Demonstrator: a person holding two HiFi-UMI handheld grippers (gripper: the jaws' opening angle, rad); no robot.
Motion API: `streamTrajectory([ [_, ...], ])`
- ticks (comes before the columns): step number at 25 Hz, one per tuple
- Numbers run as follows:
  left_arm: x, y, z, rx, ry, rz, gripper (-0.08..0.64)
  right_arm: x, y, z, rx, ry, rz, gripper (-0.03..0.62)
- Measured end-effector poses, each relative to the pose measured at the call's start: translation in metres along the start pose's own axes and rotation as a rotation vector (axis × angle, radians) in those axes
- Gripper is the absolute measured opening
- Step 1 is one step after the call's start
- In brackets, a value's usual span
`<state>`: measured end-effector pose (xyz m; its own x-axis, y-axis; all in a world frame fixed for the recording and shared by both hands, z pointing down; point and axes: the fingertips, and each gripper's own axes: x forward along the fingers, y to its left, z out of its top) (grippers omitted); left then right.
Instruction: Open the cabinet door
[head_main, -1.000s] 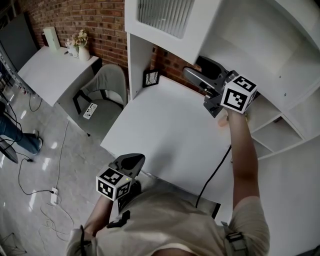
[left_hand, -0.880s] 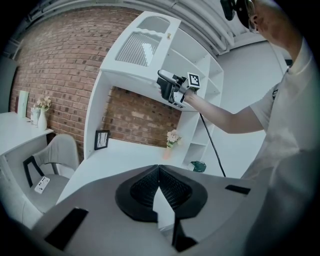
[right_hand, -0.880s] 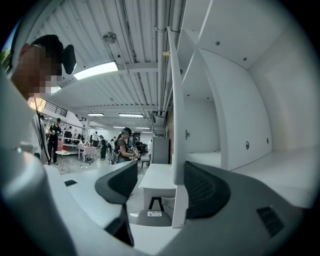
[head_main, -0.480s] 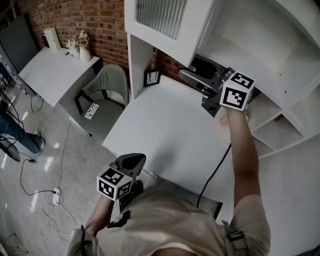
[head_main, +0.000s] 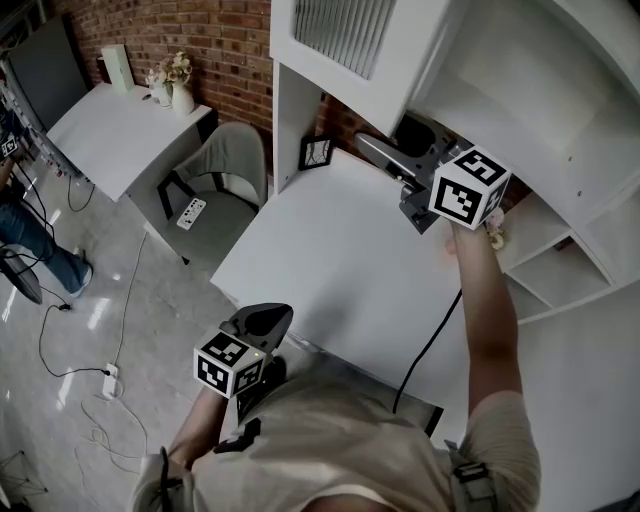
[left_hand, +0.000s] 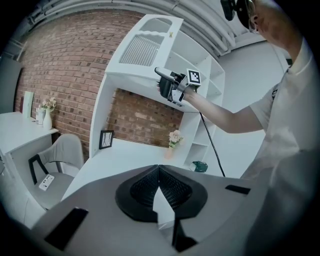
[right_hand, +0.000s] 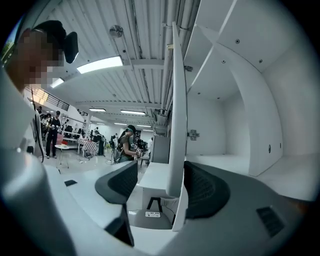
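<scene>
The white cabinet door (head_main: 352, 48), with a slatted panel, stands swung partly out from the open cabinet (head_main: 520, 90) above the desk. My right gripper (head_main: 385, 150) is raised at the door's lower edge. In the right gripper view the door (right_hand: 178, 115) shows edge-on between the jaws of my right gripper (right_hand: 161, 172). The right pad lies against the door and the left pad stands clear of it, so the gripper is open. My left gripper (head_main: 262, 318) hangs low at the desk's front edge. It is shut on nothing, and its pads meet in the left gripper view (left_hand: 159, 172).
A white desk (head_main: 330, 260) lies under the cabinet, with a picture frame (head_main: 317, 152) at its back. A grey chair (head_main: 225, 170) stands to the left. Open shelves (head_main: 560, 270) are on the right. A flower vase (left_hand: 172, 142) and a small teal object (left_hand: 200, 166) sit near them. A black cable (head_main: 430, 340) hangs from my right arm.
My right gripper has moved a little left with the door's edge, and the door has swung further out. The left gripper has stayed in place.
</scene>
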<state>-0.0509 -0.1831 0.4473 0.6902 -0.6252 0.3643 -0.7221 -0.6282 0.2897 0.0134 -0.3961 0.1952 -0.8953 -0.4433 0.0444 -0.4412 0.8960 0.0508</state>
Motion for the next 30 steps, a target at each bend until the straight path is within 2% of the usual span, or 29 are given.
streamTrajectory([
  [4,-0.002,-0.004,-0.001,0.0,0.002,0.003,0.015,0.006,0.01,0.002,-0.01,-0.014,0.003,0.293],
  [9,0.002,-0.001,0.004,0.002,-0.006,0.024,0.015,0.012,0.013,0.001,-0.069,0.01,0.008,0.286],
  [13,0.0,0.001,0.01,-0.027,-0.017,0.053,0.015,0.021,0.012,0.005,-0.093,0.011,0.018,0.187],
  [14,-0.003,0.003,0.008,-0.03,-0.015,0.062,0.015,0.023,0.015,0.006,-0.093,0.005,0.028,0.179],
  [19,-0.018,0.015,0.008,-0.032,-0.028,0.114,0.015,0.025,0.026,0.005,-0.054,-0.025,0.07,0.196],
  [24,-0.041,0.041,0.005,-0.03,-0.036,0.211,0.015,0.031,0.034,0.008,-0.053,-0.051,0.073,0.196],
  [30,-0.042,0.039,0.003,-0.051,-0.059,0.205,0.015,0.031,0.037,0.008,0.024,-0.117,0.082,0.196],
])
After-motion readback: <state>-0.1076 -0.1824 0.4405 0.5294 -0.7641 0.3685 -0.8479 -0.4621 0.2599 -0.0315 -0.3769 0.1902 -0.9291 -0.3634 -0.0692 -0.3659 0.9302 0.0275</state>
